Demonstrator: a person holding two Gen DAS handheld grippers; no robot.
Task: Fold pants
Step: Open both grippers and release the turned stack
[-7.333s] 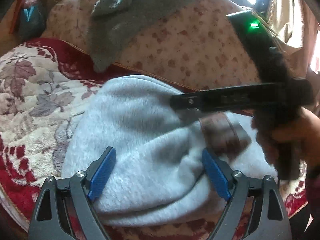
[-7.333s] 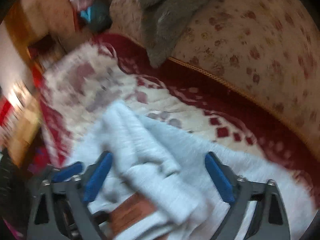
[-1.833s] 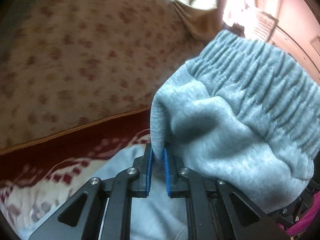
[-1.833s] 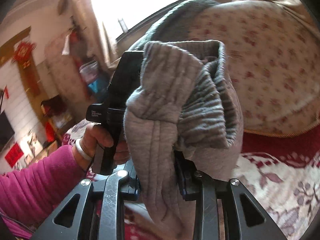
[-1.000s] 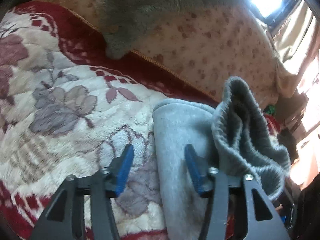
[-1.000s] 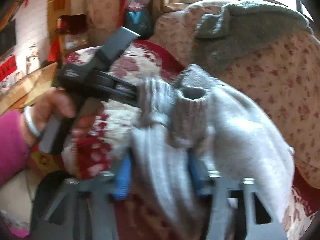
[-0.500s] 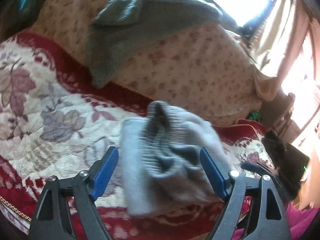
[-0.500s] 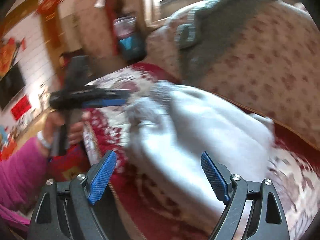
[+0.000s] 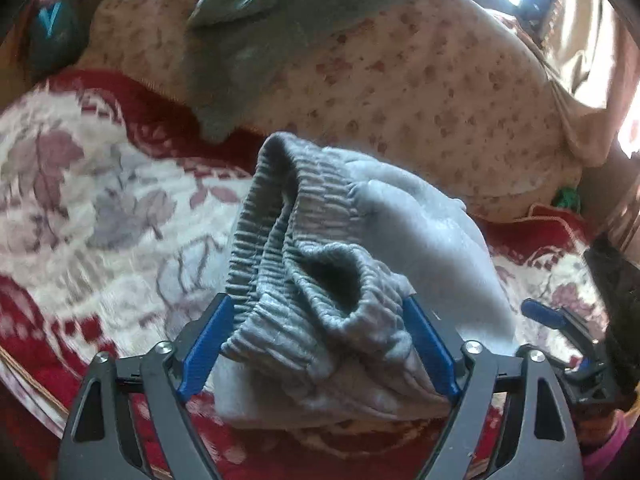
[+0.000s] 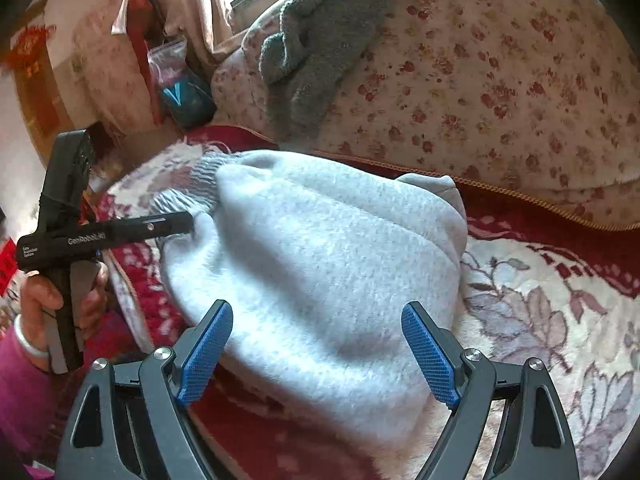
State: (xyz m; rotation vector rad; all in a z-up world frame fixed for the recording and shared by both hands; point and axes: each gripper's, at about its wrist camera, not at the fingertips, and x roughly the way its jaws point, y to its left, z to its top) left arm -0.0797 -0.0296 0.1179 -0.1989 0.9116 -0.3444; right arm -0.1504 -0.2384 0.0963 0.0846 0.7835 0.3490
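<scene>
Surface: red-and-cream floral blanket [image 10: 540, 304] on a bed.
Pants: light grey fleece pants [image 10: 320, 264], folded bundle on blanket.
Left gripper [image 9: 316, 344]: wide apart, straddling ribbed waistband [image 9: 304, 280].
Right gripper [image 10: 316, 344]: wide apart, empty.

Support: a bed covered by a plush blanket [image 10: 552, 316], cream ground with mauve leaf and flower motifs and a dark red border carrying a small white diamond pattern. Directly on the blanket a bundle of light grey pants [image 10: 320, 272] is seen, folded into a rounded heap, the ribbed elastic waistband [image 9: 304, 264] lying on top at the near end in the left wrist view. Behind the pants, a large floral bolster [image 10: 500, 92], cream with small red flowers and gold piping along its lower seam, rests on the red border. A grey-green knitted garment [image 9: 256, 32] is draped over the bolster, its lower tip reaching the blanket's red border.
</scene>
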